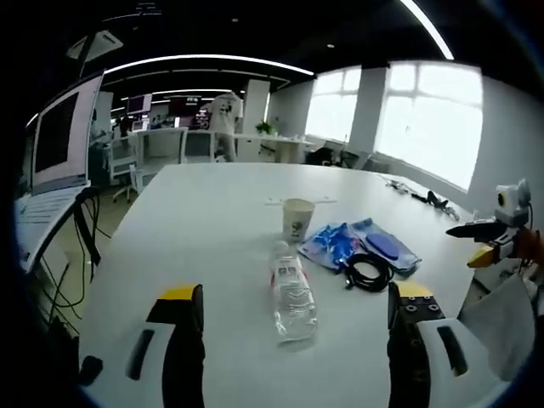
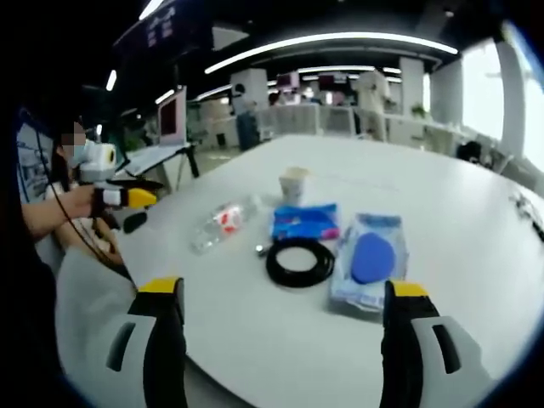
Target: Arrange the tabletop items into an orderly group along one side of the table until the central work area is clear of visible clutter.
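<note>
Both claws, left claw [image 1: 293,319] and right claw [image 2: 283,327], stand wide and empty, because bottle [image 1: 291,293], cup [image 1: 297,219], cable [image 2: 299,260] and packets [image 2: 369,259] lie scattered on the surface [image 1: 204,221], not yet grouped.

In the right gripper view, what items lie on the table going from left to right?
Water bottle lying on its side → paper cup → coiled black cable → clear packet with a blue oval. The blue packet behind the cable overlaps it in the order, so I leave it out.

Clear plastic bottle [image 1: 292,295], paper cup [image 1: 297,218], matt white table [image 1: 204,221].
</note>
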Motion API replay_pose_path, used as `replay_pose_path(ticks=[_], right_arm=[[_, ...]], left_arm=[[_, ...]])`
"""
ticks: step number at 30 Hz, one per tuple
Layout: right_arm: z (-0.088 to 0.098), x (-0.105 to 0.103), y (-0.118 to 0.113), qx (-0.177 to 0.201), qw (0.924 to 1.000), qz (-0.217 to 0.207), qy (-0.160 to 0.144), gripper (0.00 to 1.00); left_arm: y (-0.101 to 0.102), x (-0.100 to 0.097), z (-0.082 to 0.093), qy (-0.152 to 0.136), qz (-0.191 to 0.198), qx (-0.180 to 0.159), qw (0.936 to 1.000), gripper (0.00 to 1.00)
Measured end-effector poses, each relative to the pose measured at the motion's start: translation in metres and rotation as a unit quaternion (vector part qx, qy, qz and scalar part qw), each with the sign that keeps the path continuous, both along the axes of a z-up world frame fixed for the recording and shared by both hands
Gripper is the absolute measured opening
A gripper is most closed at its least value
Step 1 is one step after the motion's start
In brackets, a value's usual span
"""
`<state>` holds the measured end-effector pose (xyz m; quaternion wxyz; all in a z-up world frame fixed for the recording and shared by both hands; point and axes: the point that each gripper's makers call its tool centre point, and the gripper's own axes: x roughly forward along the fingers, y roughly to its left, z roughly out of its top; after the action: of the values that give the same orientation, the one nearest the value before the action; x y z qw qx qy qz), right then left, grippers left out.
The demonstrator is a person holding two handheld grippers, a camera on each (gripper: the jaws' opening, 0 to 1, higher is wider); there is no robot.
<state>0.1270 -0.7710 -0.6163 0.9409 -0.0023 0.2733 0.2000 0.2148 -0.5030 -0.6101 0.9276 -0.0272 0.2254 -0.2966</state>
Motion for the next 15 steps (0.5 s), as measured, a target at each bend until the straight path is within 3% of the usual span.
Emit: replay_pose_path(ticks=[15], right_arm=[[-0.007,0.005,0.004,0.001,0.9999,0.004,0.015,0.95]], left_arm=[[-0.009,0.034,-0.026,0.024,-0.014,-0.003,0.9996,0.86]])
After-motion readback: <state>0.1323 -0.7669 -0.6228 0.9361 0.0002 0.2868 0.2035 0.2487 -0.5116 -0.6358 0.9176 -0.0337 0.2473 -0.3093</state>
